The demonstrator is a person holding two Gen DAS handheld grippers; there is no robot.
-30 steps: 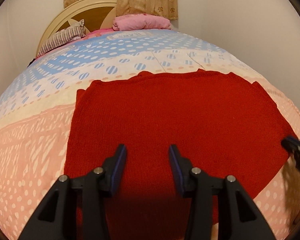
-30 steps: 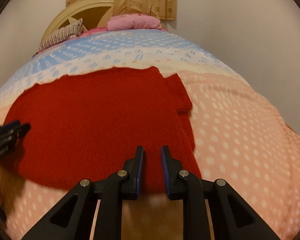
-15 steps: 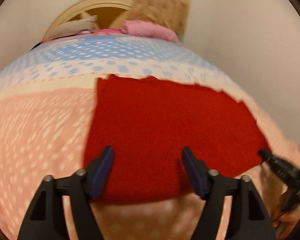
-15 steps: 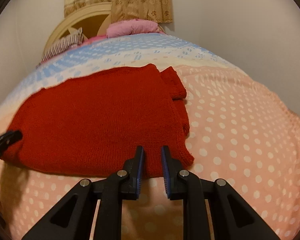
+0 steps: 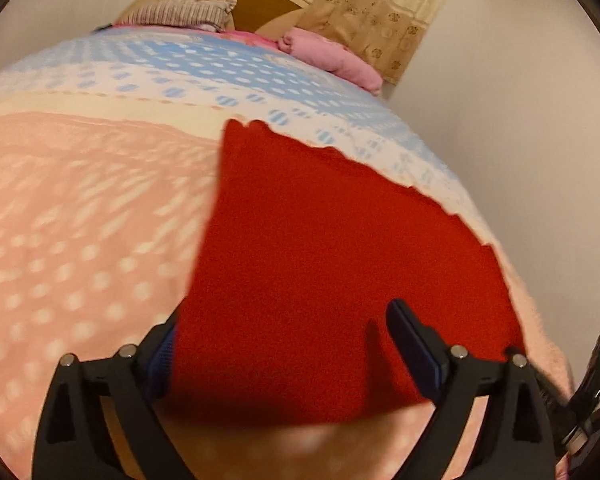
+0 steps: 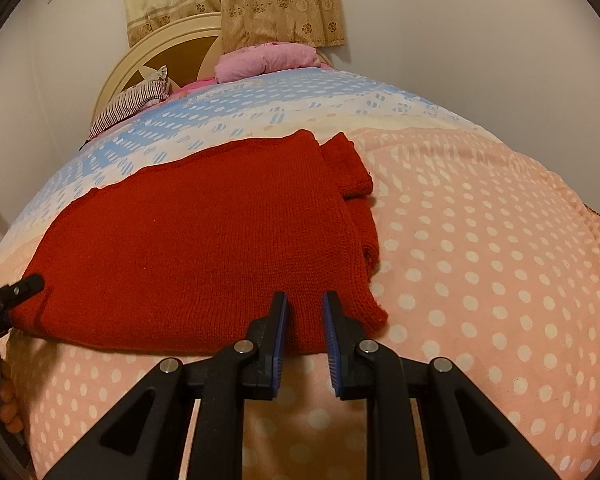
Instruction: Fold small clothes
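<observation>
Red sweater (image 6: 204, 240) folded flat on dotted bedspread (image 6: 480, 260), near foot of bed. Left gripper (image 5: 288, 344) jaws opening, wide over sweater's near left corner, pads clear of cloth. Right gripper (image 6: 304, 332) narrow, fingers at sweater's near right hem, grip on cloth unclear. Pink pillow (image 6: 268, 60) by headboard (image 6: 172, 40).

The pink dotted bedspread (image 6: 480, 264) lies bare to the right of the red knit garment (image 6: 204, 248), leaving room to pass there. To the left of the garment it is bare too. At the far end a striped pillow (image 6: 134, 98), a pink bundle (image 6: 266, 60) and the headboard (image 6: 172, 44) block the way.
</observation>
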